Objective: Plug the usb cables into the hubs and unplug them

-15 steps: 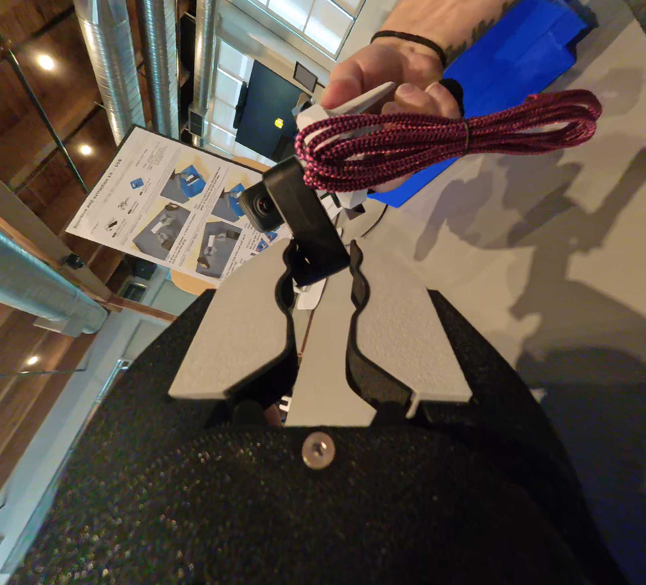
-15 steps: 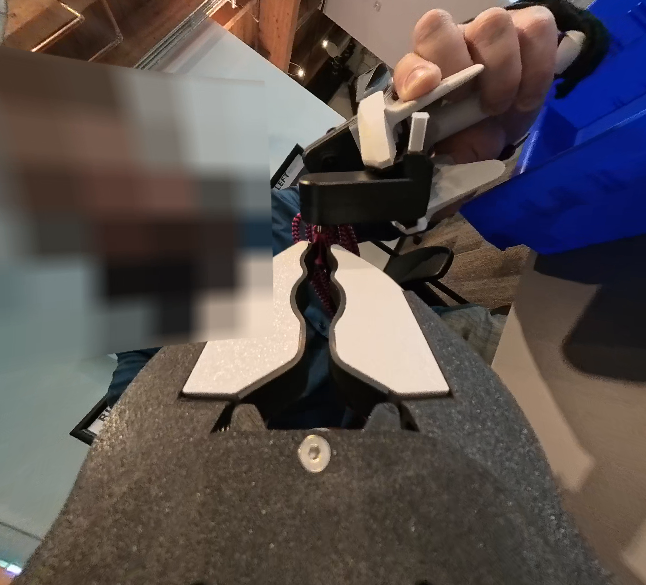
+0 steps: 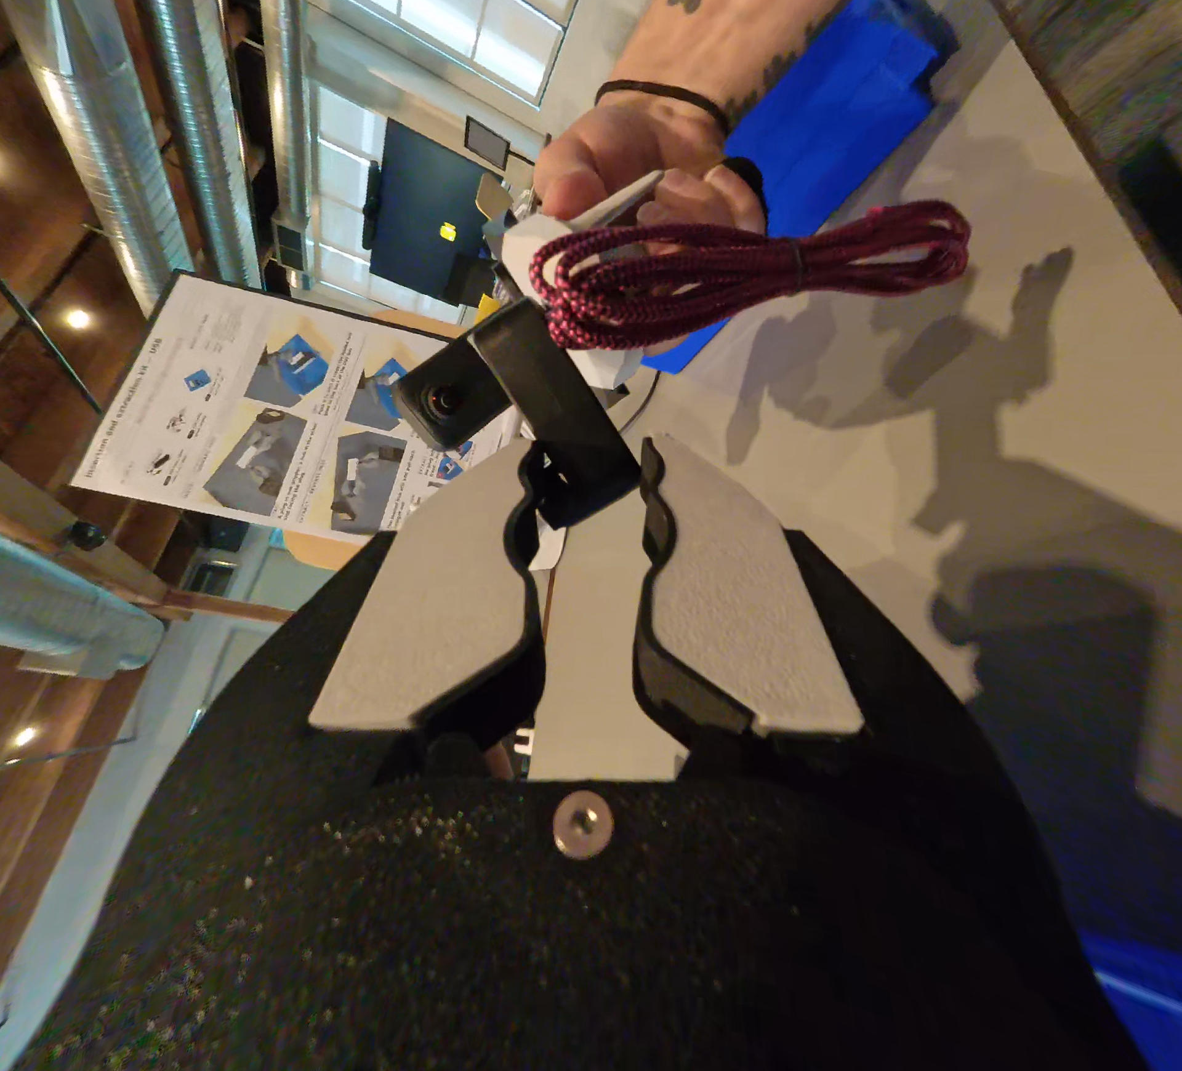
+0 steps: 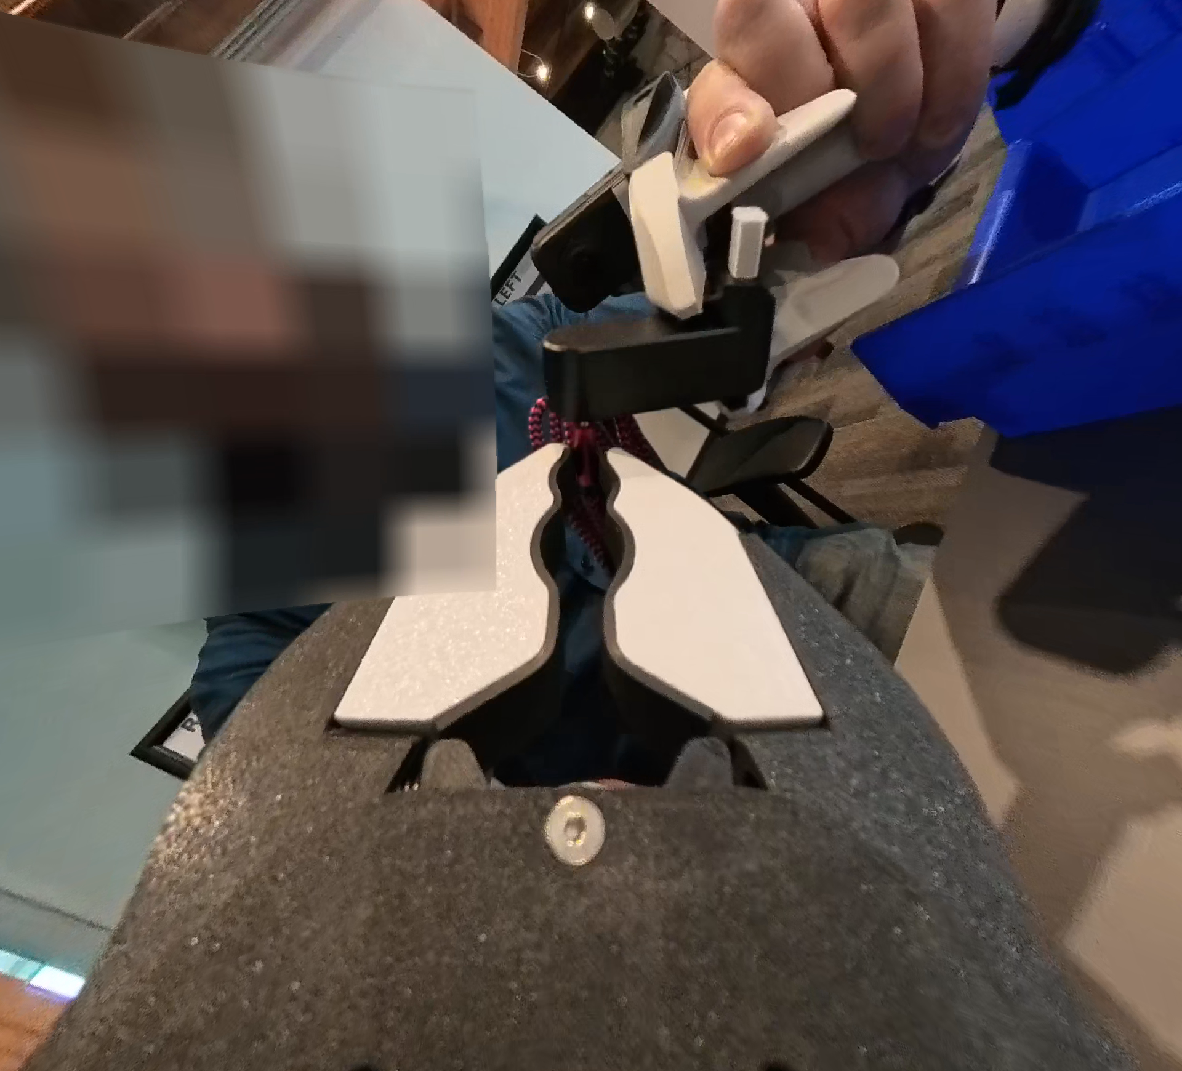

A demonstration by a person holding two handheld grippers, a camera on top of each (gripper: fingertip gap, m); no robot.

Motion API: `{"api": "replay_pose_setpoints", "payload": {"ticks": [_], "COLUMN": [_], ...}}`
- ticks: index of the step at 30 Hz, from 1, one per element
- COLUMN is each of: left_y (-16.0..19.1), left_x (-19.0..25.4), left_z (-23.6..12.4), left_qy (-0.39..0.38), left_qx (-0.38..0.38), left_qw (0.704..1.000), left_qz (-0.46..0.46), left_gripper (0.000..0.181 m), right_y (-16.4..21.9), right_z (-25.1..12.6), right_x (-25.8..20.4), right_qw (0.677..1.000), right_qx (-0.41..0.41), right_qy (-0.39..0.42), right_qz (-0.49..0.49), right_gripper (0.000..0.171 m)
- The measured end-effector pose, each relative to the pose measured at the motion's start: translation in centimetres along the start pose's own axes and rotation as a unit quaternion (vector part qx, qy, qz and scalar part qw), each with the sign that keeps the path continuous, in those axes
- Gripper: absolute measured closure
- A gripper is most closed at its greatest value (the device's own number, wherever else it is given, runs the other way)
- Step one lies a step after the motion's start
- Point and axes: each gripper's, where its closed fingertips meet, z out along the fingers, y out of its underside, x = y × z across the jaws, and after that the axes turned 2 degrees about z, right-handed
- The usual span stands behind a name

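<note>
A coiled maroon braided usb cable [image 3: 755, 279] hangs from my right gripper, which shows far off in the left wrist view, held by a hand [image 3: 614, 158]. In the right wrist view my right gripper [image 4: 585, 455] is shut on a strand of that cable [image 4: 588, 516]. My left gripper [image 3: 588, 458] is open and empty, lifted above the grey table [image 3: 927, 413]. It also shows in the right wrist view [image 4: 735, 273], in a hand just above the right gripper's tips. No hub is in view.
A blue bin [image 3: 844, 132] stands on the table at the far side and fills the right of the right wrist view [image 4: 1055, 305]. A printed instruction sheet [image 3: 256, 401] stands upright at the left. A black chair [image 4: 761, 452] sits beyond the table edge. The tips of one gripper are about 4 centimetres away from the tips of the other.
In the left wrist view the right gripper and the cable bundle have shifted slightly left and down. Both grippers keep the same jaw opening.
</note>
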Motion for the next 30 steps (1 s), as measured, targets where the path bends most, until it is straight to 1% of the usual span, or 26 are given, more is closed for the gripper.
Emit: {"api": "replay_pose_setpoints", "payload": {"ticks": [4,9,14,19,25,28,30], "left_y": [-0.4,-0.6,-1.3,-1.4,-1.8,-2.4,-2.5], "left_x": [0.4,0.2,0.3,0.7,1.2,1.3,0.9], "left_z": [-0.2,-0.4,-0.7,-0.9,-0.9,-1.1,-1.4], "left_qy": [0.017,0.006,0.007,0.024,0.044,0.060,0.066], "left_qx": [0.005,-0.003,0.001,0.000,0.015,0.035,0.052], "left_qw": [1.000,1.000,1.000,1.000,0.999,0.997,0.996], "left_qz": [-0.001,0.004,0.003,0.011,-0.006,-0.020,-0.039], "left_gripper": [0.153,0.152,0.152,0.152,0.152,0.152,0.152], "right_y": [0.5,0.2,0.5,0.7,1.1,1.6,1.3], "right_z": [0.4,0.7,1.2,1.1,1.7,2.2,2.3], "right_x": [0.0,-0.1,-0.7,-0.4,-0.6,-0.9,-1.2], "right_qw": [1.000,1.000,0.999,0.999,0.998,0.997,0.997], "right_qx": [-0.018,-0.015,-0.031,-0.038,-0.061,-0.075,-0.067], "right_qy": [-0.005,-0.009,-0.015,0.000,-0.008,-0.020,-0.028], "right_qz": [0.000,-0.004,-0.011,-0.005,-0.011,-0.012,-0.013], "right_gripper": [0.167,0.167,0.167,0.167,0.168,0.167,0.167]}}
